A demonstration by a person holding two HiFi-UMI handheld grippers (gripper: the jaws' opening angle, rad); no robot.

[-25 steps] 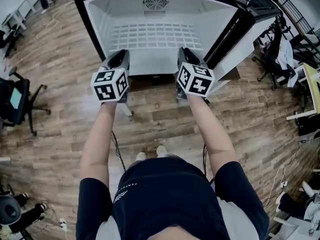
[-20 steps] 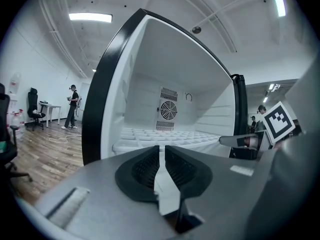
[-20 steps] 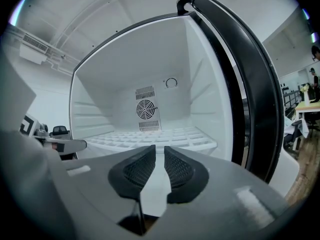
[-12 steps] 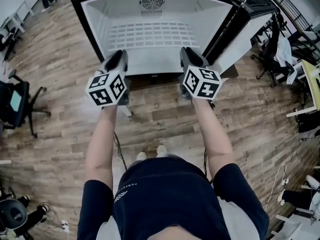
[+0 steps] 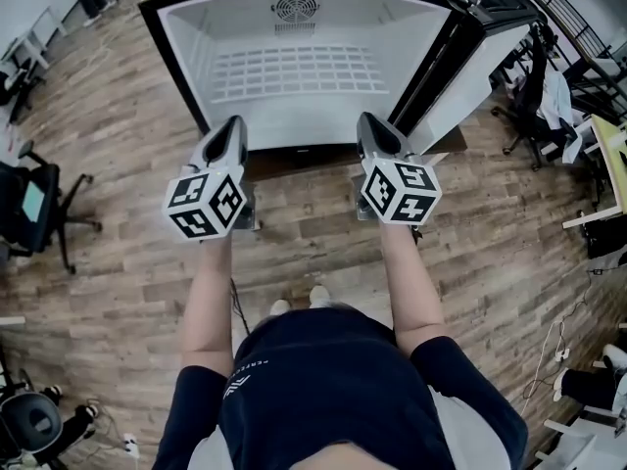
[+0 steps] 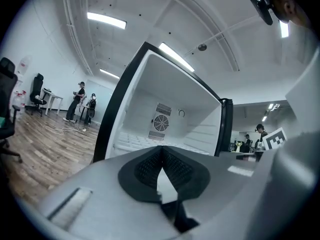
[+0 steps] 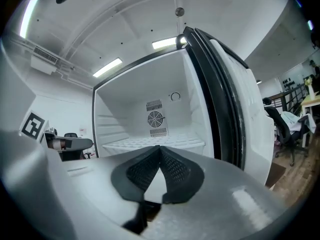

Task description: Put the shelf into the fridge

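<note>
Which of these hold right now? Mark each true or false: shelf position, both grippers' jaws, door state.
1. The white grid shelf lies inside the white black-framed fridge. True.
2. The left gripper clamps the shelf. False: its jaws are together on nothing, outside the fridge.
3. The right gripper has its jaws together and holds nothing. True.
4. The black-edged fridge door is closed. False: it stands open at the fridge's right side.

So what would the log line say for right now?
shelf: lying inside fridge | door: open | left gripper: shut, empty, outside fridge | right gripper: shut, empty, outside fridge
</note>
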